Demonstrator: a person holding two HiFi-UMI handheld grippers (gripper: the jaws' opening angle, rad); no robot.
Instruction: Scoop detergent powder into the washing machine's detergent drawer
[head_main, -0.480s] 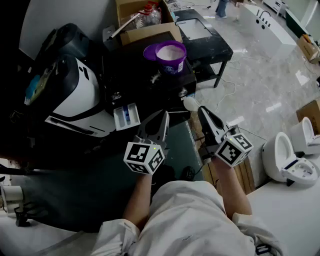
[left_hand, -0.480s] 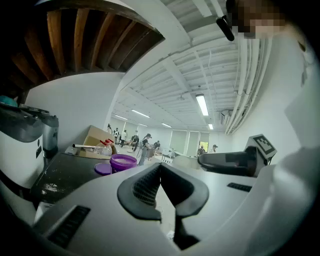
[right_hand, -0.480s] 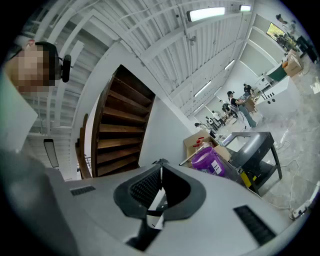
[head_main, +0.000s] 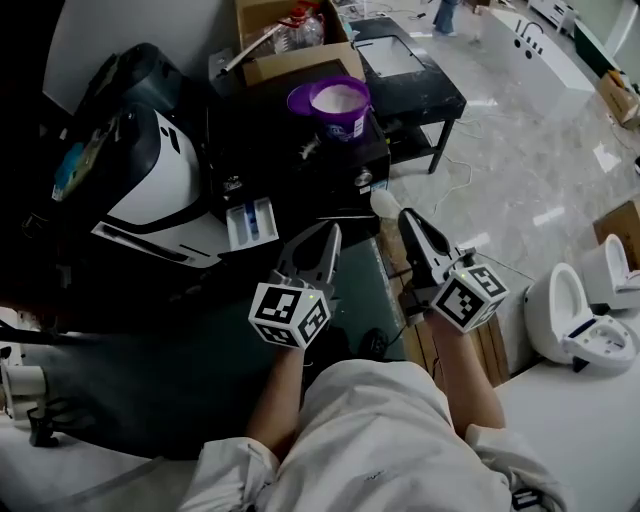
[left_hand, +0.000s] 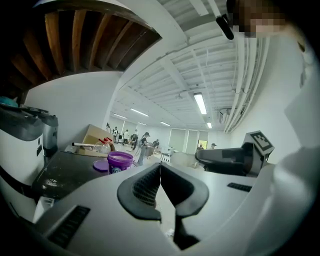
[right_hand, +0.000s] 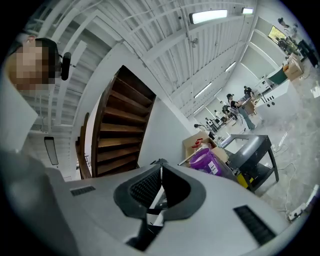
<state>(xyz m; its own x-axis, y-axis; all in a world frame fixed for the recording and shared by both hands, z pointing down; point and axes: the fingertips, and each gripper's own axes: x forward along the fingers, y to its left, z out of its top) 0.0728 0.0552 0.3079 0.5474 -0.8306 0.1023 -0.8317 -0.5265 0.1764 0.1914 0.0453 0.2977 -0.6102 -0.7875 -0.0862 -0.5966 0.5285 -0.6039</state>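
Left gripper (head_main: 328, 240) first: jaws pressed fully together, the ribbed pads meeting in one line, and nothing between them in the left gripper view (left_hand: 160, 167). It hangs in the air, touching nothing.

Over to the right gripper (head_main: 408, 222): jaws clamped on the thin white handle of the scoop (right_hand: 154, 204), which runs down the seam between the pads. In the head view the scoop's pale bowl (head_main: 383, 204) sticks out just past the tips. Its long axis follows the jaws, bowl end leading, aimed ahead towards the purple tub (head_main: 340, 105). Whether the bowl carries powder can't be told.

The tub stands open, well ahead of both sets of jaws, white powder showing inside, with its lid (head_main: 300, 100) touching its left side. Both sit on a black stand (head_main: 270, 150).

The detergent drawer (head_main: 250, 225) is pulled out of the washing machine (head_main: 160, 190), near the left jaws, to the left of their tips and apart from them. Its long axis runs roughly parallel to those jaws, a blue compartment facing up.
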